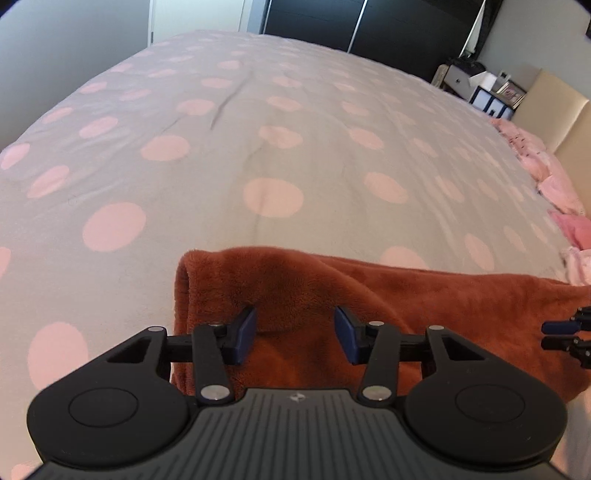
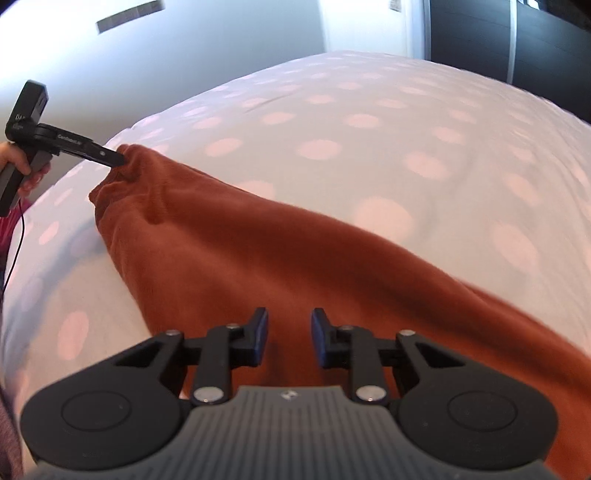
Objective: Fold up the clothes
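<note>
Since both views look down the bed, counts first: one cloth [image 1: 369,291], rust-brown fleece, and two grippers. There is one bed cover [image 1: 258,129], grey with pink dots. One hand [image 2: 18,166] shows.

The cloth lies flat on the cover, stretched between the two grippers, with its near edge under both cameras.

The left gripper [image 1: 295,328] has its jaws apart with a wide gap. Fleece shows between and below the pads, and they are not pressing on it. It sits at the cloth's rounded left end.

The right gripper [image 2: 289,332] also has its jaws apart, with a narrower gap. Cloth is visible through the gap and nothing is pinched.

Left wrist view only:
- Pink pillows [image 1: 554,177] lie along the right edge of the bed.
- A shelf with boxes [image 1: 491,92] stands beyond them.
- Dark wardrobe doors [image 1: 369,26] are at the back.
- The right gripper's two blue-tipped fingers [image 1: 557,326] poke in at the right edge, over the cloth, with a slim gap between them.

Right wrist view only:
- The left gripper is seen from the side, its tip right at the cloth's far corner, which is bunched up there. Whether it touches I cannot tell.
- The hand wraps that gripper's handle.
- One black cable [image 2: 18,236] hangs below the handle.
- This view is motion-blurred, so the dots smear.
- The cloth runs as one long diagonal band from upper left to lower right.
</note>
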